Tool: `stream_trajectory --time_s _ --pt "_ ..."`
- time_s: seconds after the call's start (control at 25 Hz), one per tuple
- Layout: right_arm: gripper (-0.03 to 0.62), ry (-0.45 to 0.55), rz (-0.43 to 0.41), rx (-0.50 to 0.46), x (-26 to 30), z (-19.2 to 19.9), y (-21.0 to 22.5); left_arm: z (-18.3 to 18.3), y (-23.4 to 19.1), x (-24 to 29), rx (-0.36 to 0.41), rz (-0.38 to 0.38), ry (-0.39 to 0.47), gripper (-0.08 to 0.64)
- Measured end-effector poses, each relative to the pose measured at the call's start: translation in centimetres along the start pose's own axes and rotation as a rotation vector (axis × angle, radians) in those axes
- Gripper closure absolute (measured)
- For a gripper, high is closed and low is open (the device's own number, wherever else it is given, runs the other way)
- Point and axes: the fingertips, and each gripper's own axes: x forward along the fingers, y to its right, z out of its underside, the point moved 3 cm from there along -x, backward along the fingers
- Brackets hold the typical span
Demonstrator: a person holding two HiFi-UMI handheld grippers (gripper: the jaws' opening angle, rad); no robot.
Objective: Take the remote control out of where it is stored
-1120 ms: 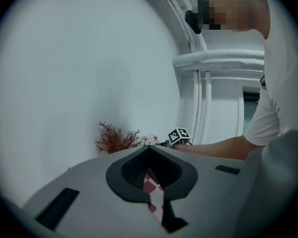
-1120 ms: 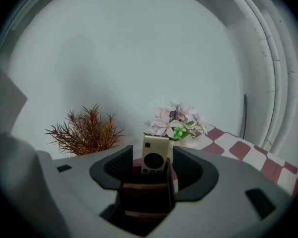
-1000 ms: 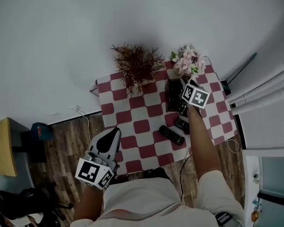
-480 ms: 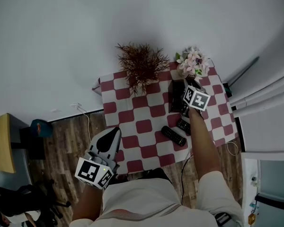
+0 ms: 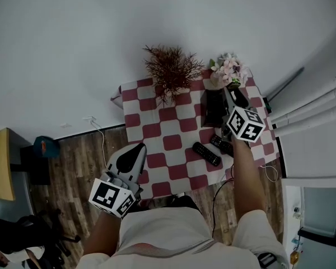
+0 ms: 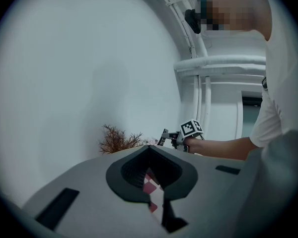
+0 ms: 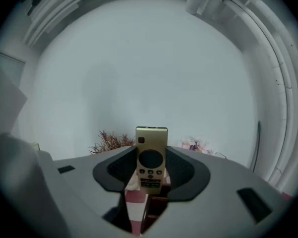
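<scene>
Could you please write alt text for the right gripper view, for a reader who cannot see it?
A gold remote stands upright, gripped by the right tool, whose jaws have just closed on it. Behind are a white wall, a dried reddish plant and pink flowers; checkered cloth shows below.

Matt metallic remote control [image 7: 151,157], wooden floor [image 5: 78,161]

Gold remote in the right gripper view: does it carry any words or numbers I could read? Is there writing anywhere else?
Gold remote: a small label with print under the buttons, too blurred to read.
Right cube, left cube: black-and-white square patterns only, no words.
Black remotes: too small to read.
No legible text anywhere.
</scene>
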Motion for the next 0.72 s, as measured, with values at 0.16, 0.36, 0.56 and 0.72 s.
stream_trajectory --time_s 0.16,0.36,0.56,0.72 --pt "0.407 -0.035 -0.091 -0.064 -4.1 -0.6 -3.3 -0.4 0.3 -0.7 0.001 0.026 0.016 0.551" --pt "0.407 -0.163 -0.195 -0.194 -8.2 0.7 -7.2 -0.7 0.5 -1.5 -0.001 0.049 0.033 0.551" --pt "0.407 -0.482 -0.347 -0.437 -11.4 6.4 -11.7 -0.5 0.7 -2.6 -0.009 0.063 0.041 0.551" --pt "0.407 -0.717 -0.427 -0.615 -12.9 12.1 -14.3 -0.3 0.5 -3.3 -0.019 0.069 0.044 0.551"
